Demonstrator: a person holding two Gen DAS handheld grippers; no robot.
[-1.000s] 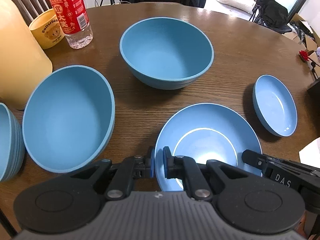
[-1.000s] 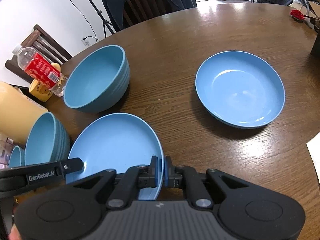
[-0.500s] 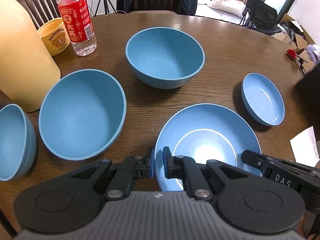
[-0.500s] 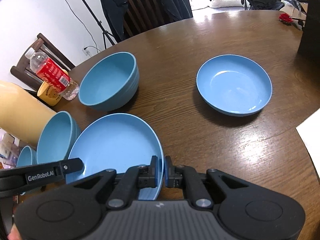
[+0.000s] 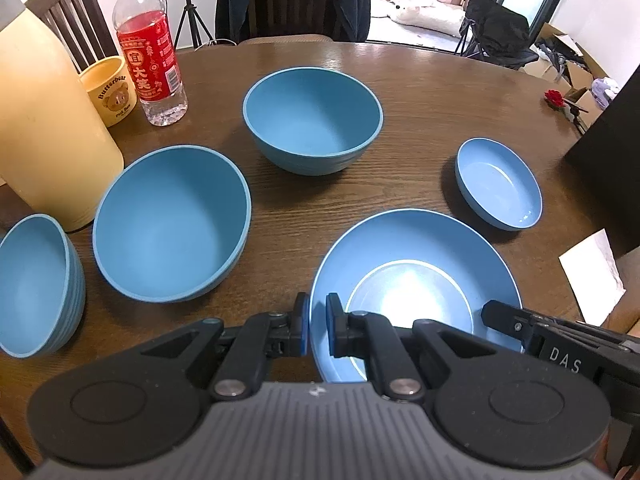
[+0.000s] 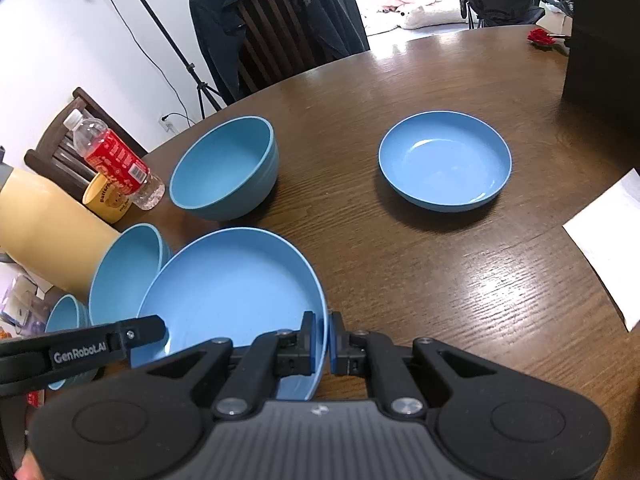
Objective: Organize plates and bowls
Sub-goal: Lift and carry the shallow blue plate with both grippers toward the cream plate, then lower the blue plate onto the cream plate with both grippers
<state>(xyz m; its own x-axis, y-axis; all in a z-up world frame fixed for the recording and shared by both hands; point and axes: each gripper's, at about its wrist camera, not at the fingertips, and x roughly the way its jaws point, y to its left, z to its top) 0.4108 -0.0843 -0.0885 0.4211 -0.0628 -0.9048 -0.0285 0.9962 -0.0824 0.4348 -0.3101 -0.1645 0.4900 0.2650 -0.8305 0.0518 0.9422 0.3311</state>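
**Plate gripped at both rims, carry in hand**

Plate point(image 5: 416, 276), the large blue one, sits right at the tools: the left gripper point(image 5: 317, 326) is pinched onto its left rim, and the right gripper point(image 6: 322, 344) is pinched onto its right rim, each with one finger inside the rim and one outside. Whether it rests on the table point(image 5: 420, 92) or hangs just above it I cannot tell. It holds nothing, only a glare of light.

My reading is that the step in hand is moving this plate to a stack. The next move calls for both tools to travel together and level, since a twist between them could pry the rim loose.

Just ahead and left of the left gripper stands a big bowl point(image 5: 168, 220), and left of that a smaller bowl point(image 5: 36, 284); neither has anything in it. Ahead and right of both tools lies the small plate point(image 6: 445, 158), likewise bare, a likely partner for the big one. Further ahead is a deep bowl point(image 5: 312, 116) with nothing inside.

Farthest left stand a yellow jug point(image 5: 44, 128), a yellow mug point(image 5: 110, 90) and a red-labelled bottle point(image 5: 148, 56).
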